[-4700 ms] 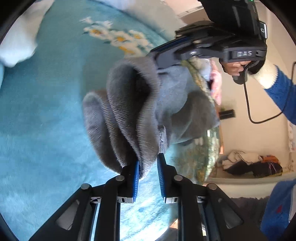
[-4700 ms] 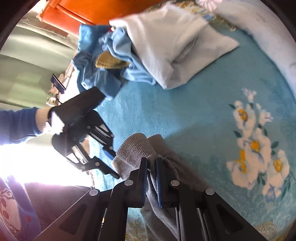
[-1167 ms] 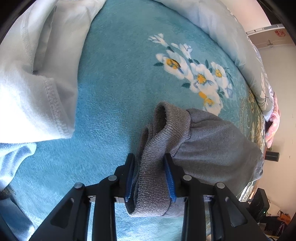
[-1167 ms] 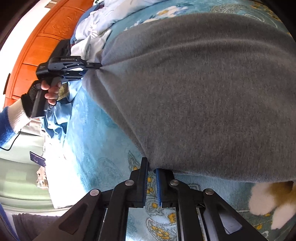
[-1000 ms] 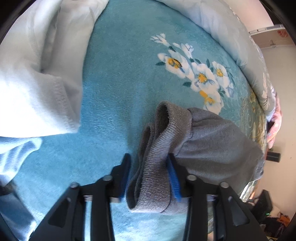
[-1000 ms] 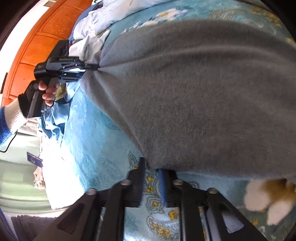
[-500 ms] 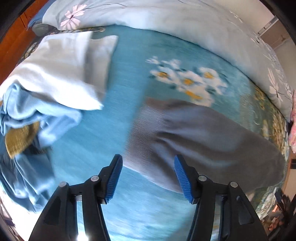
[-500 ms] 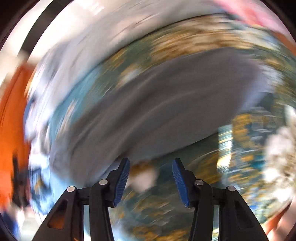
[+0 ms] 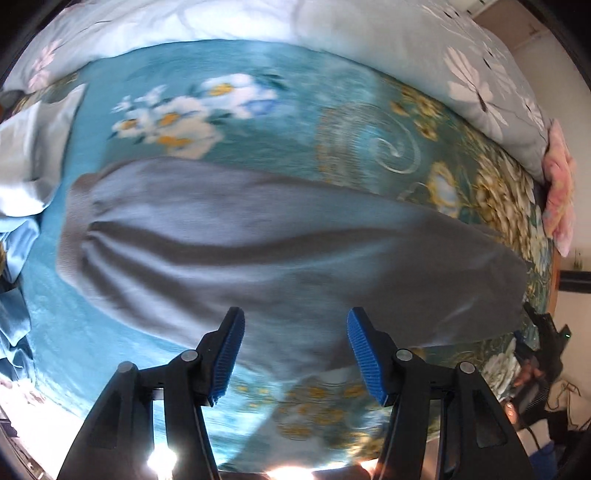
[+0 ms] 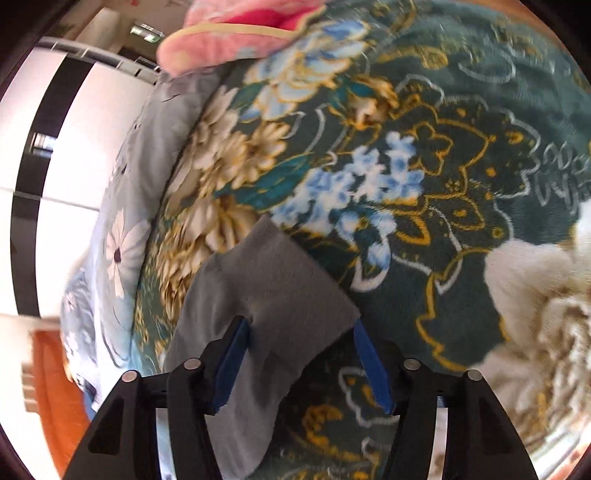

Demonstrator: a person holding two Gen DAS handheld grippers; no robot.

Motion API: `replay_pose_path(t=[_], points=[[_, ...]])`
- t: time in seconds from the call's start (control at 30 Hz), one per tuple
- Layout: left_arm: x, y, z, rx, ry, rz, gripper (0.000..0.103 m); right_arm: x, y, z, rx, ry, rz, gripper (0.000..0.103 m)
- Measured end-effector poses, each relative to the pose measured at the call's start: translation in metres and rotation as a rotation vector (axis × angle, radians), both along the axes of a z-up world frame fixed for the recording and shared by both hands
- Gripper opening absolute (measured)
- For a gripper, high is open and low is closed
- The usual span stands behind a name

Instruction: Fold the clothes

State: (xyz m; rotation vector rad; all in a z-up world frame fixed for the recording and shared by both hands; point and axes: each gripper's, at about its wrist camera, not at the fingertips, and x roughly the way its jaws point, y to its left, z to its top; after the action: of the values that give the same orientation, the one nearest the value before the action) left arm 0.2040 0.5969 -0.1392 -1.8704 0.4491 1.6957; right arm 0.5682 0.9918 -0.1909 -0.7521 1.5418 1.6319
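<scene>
A grey garment with a ribbed waistband (image 9: 258, 251) lies spread lengthwise on the teal floral blanket (image 9: 280, 122). My left gripper (image 9: 293, 349) is open and empty, hovering over the garment's near edge around its middle. In the right wrist view one end of the grey garment (image 10: 273, 295) lies on the dark floral part of the blanket (image 10: 461, 177). My right gripper (image 10: 301, 360) is open, its jaws wide on either side of that cloth end, not clamping it. The right gripper tool also shows at the far right of the left wrist view (image 9: 543, 332).
White and light blue clothes (image 9: 26, 173) are piled at the left. A pale grey flowered quilt (image 9: 424, 55) runs along the far side, and it also shows in the right wrist view (image 10: 122, 229). A pink pillow (image 10: 243, 29) lies beyond the garment's end. Orange wooden furniture (image 10: 48, 384) stands behind.
Both grippers let go of the grey garment and opened wide. The left pulled back from the waistband; the right swung toward the far end. The garment now lies flat.
</scene>
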Motion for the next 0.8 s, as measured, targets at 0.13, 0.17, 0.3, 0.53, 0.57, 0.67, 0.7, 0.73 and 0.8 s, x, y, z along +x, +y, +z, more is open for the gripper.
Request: replay_pose_path(t=[0.13, 0.17, 0.3, 0.53, 0.57, 0.67, 0.7, 0.73, 0.8], points=[[0.019, 0.032, 0.005, -0.015, -0.004, -0.045, 0.060, 0.006, 0.009, -0.018, -0.069, 0.069, -0.032, 0.067], [0.024, 0.040, 0.005, -0.021, -0.003, -0.063, 0.060, 0.006, 0.009, -0.017, -0.072, 0.082, -0.033, 0.066], [0.040, 0.064, 0.005, -0.039, -0.013, -0.118, 0.060, 0.008, 0.006, 0.000, -0.030, 0.116, -0.005, 0.032], [0.065, 0.093, 0.007, -0.045, -0.024, -0.194, 0.060, 0.006, 0.012, 0.026, 0.042, 0.161, 0.064, 0.011], [0.067, 0.096, 0.007, -0.043, -0.021, -0.202, 0.060, 0.010, 0.015, 0.021, 0.025, 0.158, 0.047, 0.011], [0.073, 0.105, 0.007, -0.042, -0.015, -0.216, 0.060, 0.027, 0.012, 0.006, -0.042, 0.172, -0.010, 0.014], [0.074, 0.107, 0.006, -0.044, -0.019, -0.215, 0.060, 0.030, 0.009, 0.003, -0.054, 0.171, -0.018, 0.025], [0.075, 0.108, 0.005, -0.044, -0.024, -0.214, 0.060, 0.034, 0.004, 0.000, -0.072, 0.179, -0.023, 0.045], [0.079, 0.112, 0.003, -0.047, -0.029, -0.218, 0.060, 0.038, -0.004, -0.009, -0.114, 0.217, -0.036, 0.060]])
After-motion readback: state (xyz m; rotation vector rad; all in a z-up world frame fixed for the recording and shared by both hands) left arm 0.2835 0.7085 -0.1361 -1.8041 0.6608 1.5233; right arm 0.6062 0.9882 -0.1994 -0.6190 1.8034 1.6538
